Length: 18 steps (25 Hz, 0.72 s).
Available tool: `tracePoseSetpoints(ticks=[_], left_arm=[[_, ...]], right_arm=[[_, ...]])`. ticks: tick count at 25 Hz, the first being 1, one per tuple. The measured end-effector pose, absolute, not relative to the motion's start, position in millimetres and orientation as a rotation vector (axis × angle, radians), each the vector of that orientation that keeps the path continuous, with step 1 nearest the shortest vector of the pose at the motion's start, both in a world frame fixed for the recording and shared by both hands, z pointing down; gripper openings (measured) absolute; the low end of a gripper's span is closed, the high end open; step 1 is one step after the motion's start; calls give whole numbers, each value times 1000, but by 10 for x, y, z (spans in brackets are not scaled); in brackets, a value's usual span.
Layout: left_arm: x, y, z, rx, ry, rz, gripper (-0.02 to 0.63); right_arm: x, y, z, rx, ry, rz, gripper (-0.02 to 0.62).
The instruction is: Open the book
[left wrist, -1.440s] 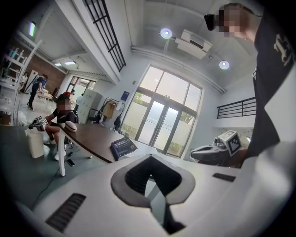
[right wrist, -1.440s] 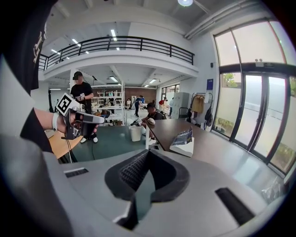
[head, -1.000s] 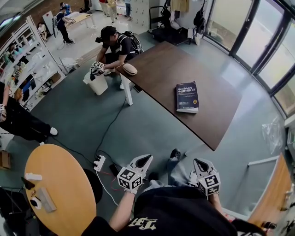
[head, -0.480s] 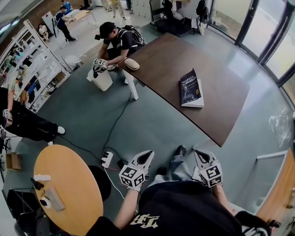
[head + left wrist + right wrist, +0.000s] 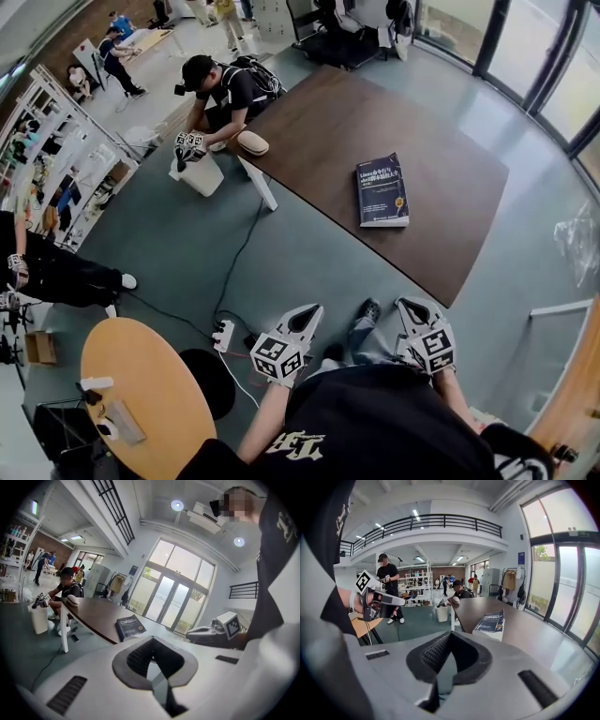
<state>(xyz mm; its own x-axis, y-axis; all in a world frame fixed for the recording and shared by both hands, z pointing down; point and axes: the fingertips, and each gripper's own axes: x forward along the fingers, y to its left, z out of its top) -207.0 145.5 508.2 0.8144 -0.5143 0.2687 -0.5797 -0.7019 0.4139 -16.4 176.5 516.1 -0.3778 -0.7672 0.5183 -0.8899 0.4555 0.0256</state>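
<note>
nearest, low in front of the body: left hand-held gripper and right hand-held gripper, side by side and apart from each other. left jaws pressed together at the tips, nothing pinched between them. right jaws likewise closed tip to tip and empty. both aimed out toward the table, touching neither it nor the book.

between the two, a dark shoe on the grey-green floor. off to the left, a white power strip with cables running across the floor. left of that, a round yellow table carrying a few items too small to tell.

further out, the dark brown table, set at an angle to the view, with white legs. on it the book: closed, lying flat, dark blue cover up, near the middle of the top and rather toward the near edge. pale page edges on the side facing the body. well apart from both hand-held grippers. seen just above the closed jaws in the right gripper view, and up and to the left of them in the left gripper view.

at the far left corner of the table, a pale oval object on the top and a person in black bent over beside it. just below, a white bin on the floor. beyond, white shelving at the left edge and glass doors at the far right.
</note>
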Motion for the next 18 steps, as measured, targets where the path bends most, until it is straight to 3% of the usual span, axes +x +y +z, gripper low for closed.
tracePoseSetpoints(ticks=[18], left_arm=[[-1121,278,4967,2543,-769,235,6]], right_arm=[[842,685,5122,1464,-2231,406,-12]])
